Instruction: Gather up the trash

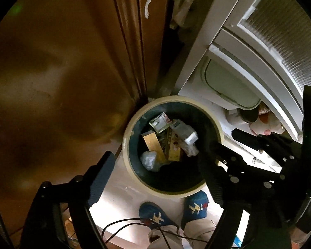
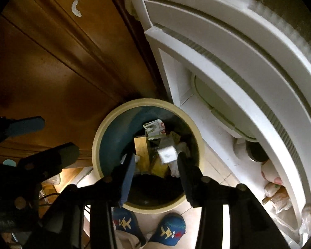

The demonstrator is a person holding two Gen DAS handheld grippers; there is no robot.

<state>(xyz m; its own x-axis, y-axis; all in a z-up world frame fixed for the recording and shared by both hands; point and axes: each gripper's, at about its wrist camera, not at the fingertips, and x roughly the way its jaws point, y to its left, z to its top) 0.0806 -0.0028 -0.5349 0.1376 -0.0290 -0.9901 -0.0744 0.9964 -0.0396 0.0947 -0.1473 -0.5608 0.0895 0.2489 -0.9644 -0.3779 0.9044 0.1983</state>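
Jaws apart above round cream-rimmed bin (image 1: 134, 178), crumpled wrappers (image 1: 149, 160), cardboard (image 1: 153, 143)

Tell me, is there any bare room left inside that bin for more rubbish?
Yes. The near side of the bin, towards the blue slippers, is a dark empty patch. The far half is crowded: a yellow box, crumpled white plastic and a carton. Brown door and white cabinet hem the bin in.
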